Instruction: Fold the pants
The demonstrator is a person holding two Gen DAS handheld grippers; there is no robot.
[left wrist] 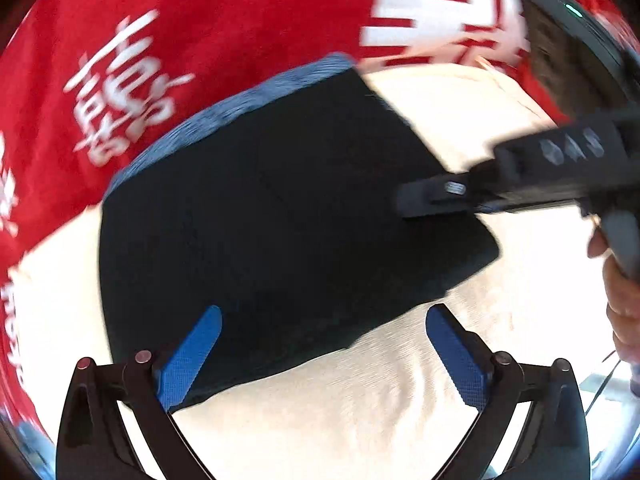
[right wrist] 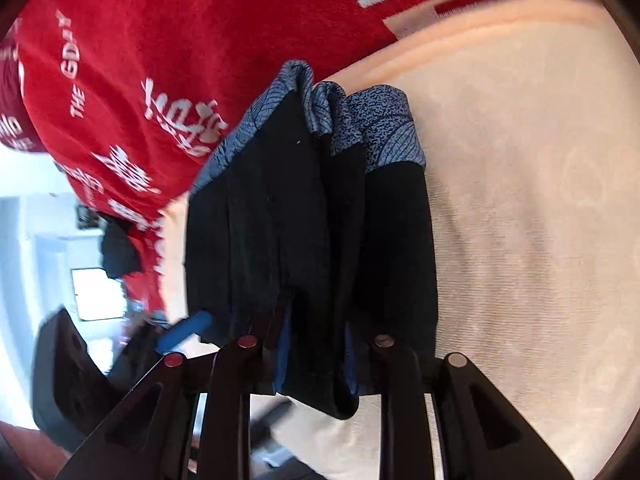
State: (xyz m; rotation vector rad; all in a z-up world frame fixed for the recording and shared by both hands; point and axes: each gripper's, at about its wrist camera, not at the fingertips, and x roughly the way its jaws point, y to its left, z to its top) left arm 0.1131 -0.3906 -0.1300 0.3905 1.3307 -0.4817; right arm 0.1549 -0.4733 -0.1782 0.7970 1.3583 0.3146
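The dark folded pants (left wrist: pixel 260 208) with a blue patterned waistband (left wrist: pixel 224 104) lie on a cream blanket (left wrist: pixel 340 408). My left gripper (left wrist: pixel 324 316) hangs wide open just above their near edge, its blue pads (left wrist: pixel 192 356) apart and nothing pressed between them. My right gripper (left wrist: pixel 424 196) reaches in from the right onto the far side edge of the pants. In the right wrist view the pants (right wrist: pixel 256 220) bunch up in thick folds between the fingers of the right gripper (right wrist: pixel 316 344), which is shut on the fabric. The waistband (right wrist: pixel 384 132) points away from it.
A red blanket with white lettering (left wrist: pixel 200 20) lies behind the cream one (right wrist: pixel 520 240). A person's hand (left wrist: pixel 624 304) holds the right gripper's handle. The left gripper's blue finger (right wrist: pixel 188 330) shows at the pants' left edge. The room floor is visible at lower left.
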